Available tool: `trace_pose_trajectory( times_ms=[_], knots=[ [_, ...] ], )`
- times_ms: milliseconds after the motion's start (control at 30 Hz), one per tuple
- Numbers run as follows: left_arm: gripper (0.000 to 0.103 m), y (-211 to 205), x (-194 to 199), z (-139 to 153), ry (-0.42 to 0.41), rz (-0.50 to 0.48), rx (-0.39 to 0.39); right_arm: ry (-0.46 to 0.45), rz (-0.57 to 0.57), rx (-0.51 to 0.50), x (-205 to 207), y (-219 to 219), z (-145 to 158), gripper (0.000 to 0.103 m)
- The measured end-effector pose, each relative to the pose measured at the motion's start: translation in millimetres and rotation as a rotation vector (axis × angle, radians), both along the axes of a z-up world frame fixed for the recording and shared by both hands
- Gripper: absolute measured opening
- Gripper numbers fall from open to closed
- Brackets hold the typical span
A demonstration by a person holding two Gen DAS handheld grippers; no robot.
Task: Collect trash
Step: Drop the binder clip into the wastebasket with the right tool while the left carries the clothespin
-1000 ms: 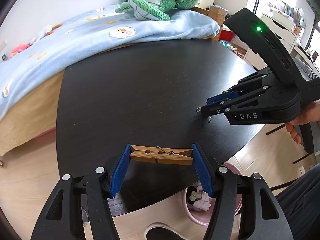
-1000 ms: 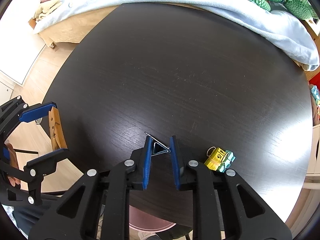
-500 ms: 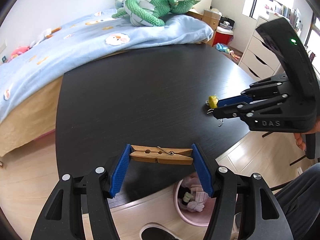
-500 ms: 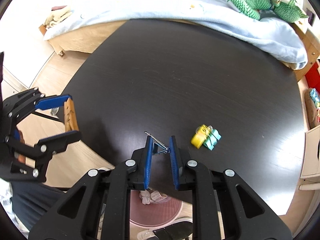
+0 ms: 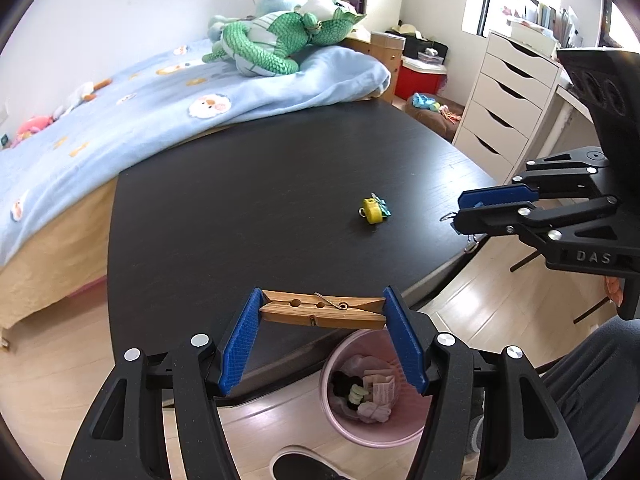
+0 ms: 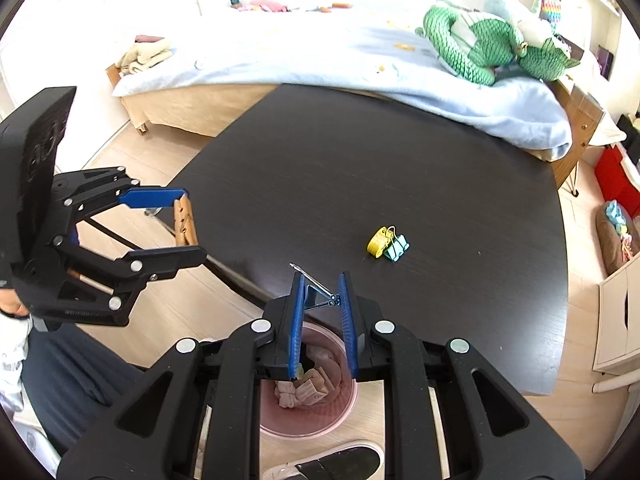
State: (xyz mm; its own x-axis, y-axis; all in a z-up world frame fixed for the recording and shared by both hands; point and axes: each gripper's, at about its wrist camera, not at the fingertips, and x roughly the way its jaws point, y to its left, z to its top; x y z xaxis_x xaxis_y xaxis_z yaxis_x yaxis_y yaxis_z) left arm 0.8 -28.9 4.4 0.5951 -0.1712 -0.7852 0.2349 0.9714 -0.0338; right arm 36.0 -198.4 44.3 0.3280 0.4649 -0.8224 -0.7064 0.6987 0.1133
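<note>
Clothespin (image 5: 322,314) spans crosswise between the left gripper (image 5: 322,340) fingers, clamped end to end, above the pink bin (image 5: 372,436). Right gripper (image 6: 320,308) fingers pinch a binder clip (image 6: 318,294) narrowly above that bin.

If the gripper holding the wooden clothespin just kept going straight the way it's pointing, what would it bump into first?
Probably the dark table. The left gripper, clamping the clothespin, looks angled down at the tabletop near its edge. The yellow and teal clips lie farther on, slightly rightward. Depth is hard to judge.

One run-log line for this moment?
left tongs: wooden clothespin | right tongs: metal binder clip | pink bin: below | table: yellow-teal clips
</note>
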Motion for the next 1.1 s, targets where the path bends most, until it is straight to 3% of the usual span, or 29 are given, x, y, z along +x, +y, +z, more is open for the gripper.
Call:
trace_pose_trajectory(
  times_ms=[367, 933, 967, 1067, 1100],
  knots=[
    [0.06, -12.7, -29.0, 6.4, -0.059, -0.017, -0.003, -0.001, 0.054, 0.037, -44.8, -22.1, -12.5, 0.017],
    [0.06, -4.2, -38.9, -0.8, -0.072, -0.022, -0.041, 0.027, 0.135, 0.038, -65.1, -9.2, -27.9, 0.018],
    [0.06, -4.5, -38.8, -0.9, -0.071, -0.023, -0.04, 0.025, 0.133, 0.04, -64.4, -9.6, -27.8, 0.021],
    [0.06, -4.8, -38.6, -1.0, -0.07, -0.021, -0.04, 0.018, 0.113, 0.044, -61.4, -12.6, -28.7, 0.081],
    [0.06, -4.4, -39.0, -1.1, -0.07, -0.022, -0.04, 0.017, 0.107, 0.052, -60.6, -14.5, -28.4, 0.083]
  ],
)
